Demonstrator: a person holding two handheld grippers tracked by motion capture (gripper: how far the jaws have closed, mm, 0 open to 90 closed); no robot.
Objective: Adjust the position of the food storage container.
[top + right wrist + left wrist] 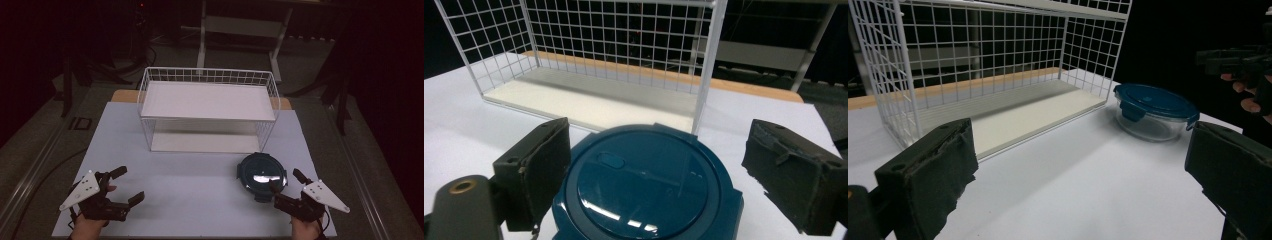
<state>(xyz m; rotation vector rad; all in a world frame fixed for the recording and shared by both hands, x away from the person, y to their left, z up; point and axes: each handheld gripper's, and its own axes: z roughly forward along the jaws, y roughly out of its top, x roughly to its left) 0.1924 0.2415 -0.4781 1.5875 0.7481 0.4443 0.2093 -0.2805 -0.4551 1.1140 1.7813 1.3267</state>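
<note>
A white table (200, 185) is lying under everything, with a wire rack (207, 107) standing at its far middle. A round container (261, 176) with a blue lid is sitting near the right edge, just in front of the rack's right end. The right gripper (287, 186) is hovering just behind it on the near side, jaws spread wide, nothing clamped. The left gripper (127, 185) is resting at the near left, well apart from the container, jaws also gaping.

Each tool, left (126, 185) and right (286, 182), is black, with two blocky padded jaws, frayed pad edges, and a grey three-cornered plate dotted with small holes on top.
</note>
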